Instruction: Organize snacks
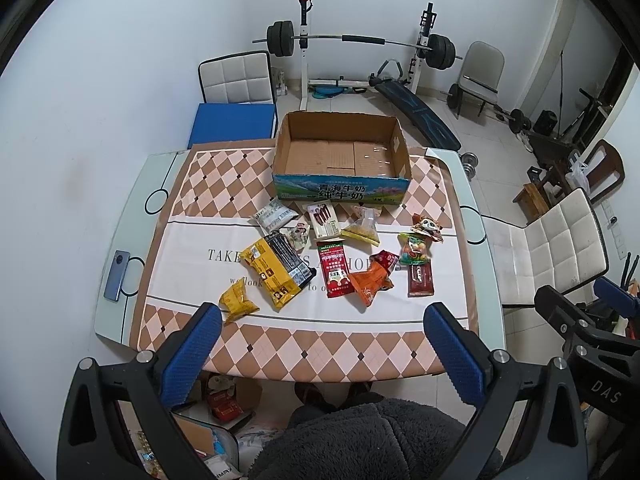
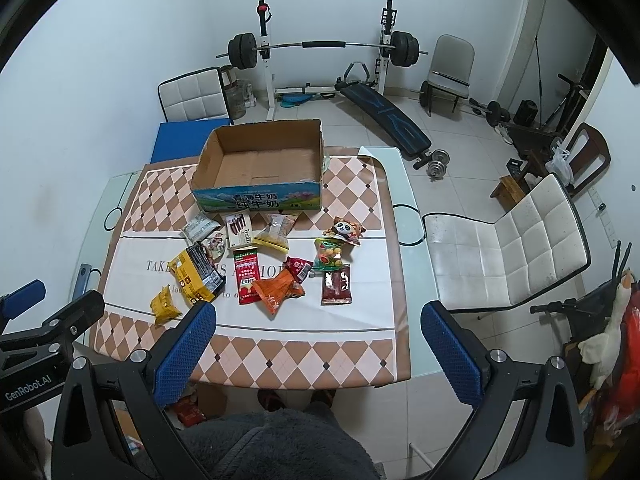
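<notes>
An open cardboard box [image 1: 340,152] [image 2: 260,164] stands empty at the far side of the table. Several snack packets lie in front of it: a large yellow-black bag [image 1: 278,270] [image 2: 196,272], a small yellow packet [image 1: 237,302] [image 2: 165,307], a red packet [image 1: 335,268] [image 2: 247,278], an orange packet [image 1: 370,282] [image 2: 276,290], a dark red bar [image 1: 421,278] [image 2: 337,284], a panda packet [image 1: 428,228] [image 2: 346,230]. My left gripper [image 1: 324,312] and my right gripper [image 2: 318,312] are open and empty, held above the table's near edge.
The table has a diamond-patterned cloth [image 1: 304,344]. A phone [image 1: 116,276] lies at its left edge. White chairs stand to the right [image 2: 508,252] and behind [image 1: 238,78]. A barbell rack [image 1: 352,44] and bench stand at the back wall.
</notes>
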Available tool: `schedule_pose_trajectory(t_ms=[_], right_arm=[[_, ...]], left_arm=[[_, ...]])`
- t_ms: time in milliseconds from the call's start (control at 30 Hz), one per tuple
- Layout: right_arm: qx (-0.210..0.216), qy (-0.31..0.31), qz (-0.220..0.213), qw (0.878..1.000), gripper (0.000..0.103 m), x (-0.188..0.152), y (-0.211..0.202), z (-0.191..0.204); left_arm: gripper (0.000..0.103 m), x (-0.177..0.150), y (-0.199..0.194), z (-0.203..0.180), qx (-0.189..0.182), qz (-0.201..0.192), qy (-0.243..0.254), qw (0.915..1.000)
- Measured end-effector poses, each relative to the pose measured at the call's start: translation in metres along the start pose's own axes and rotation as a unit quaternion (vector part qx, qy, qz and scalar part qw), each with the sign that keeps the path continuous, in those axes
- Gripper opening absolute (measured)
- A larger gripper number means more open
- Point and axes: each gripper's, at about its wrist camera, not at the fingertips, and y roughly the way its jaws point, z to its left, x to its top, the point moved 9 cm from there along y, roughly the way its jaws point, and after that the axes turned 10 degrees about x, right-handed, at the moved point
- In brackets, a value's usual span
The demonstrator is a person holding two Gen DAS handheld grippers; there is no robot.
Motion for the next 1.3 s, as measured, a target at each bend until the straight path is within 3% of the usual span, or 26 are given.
schedule_pose_trajectory(t_ms=[733,900,967,1133,1300], right_arm=[[0.006,0.006,0.002,1.000,0.103,0.006,0.003,0.007],[0.020,0.021,0.007,1.000,0.103,0.004,0.016,0.002],[0.024,0.031,0.012,0.999,0.103,0.005,0.030,-0.002],[0.052,0.054,0.046,0.996,0.103,0.007,0.087,-0.005],[0.065,0.056,0.102,0.991,0.103,0.000,0.166,0.001]], left_arm=[[0.103,0.003,-0.002,0.000,-0.002,0.004,-0.002,1.0000],[0.103,0.006,0.013,0.011,-0.004,0.005,-0.011,0.9999],[0.103,0.008,0.028,0.021,0.002,0.011,-0.028,0.9995],[0.103,0.004,0.096,0.053,0.005,0.070,-0.087,0.9938],[0.103,-0.015,0.186,0.078,-0.010,0.164,-0.146,0.9754]])
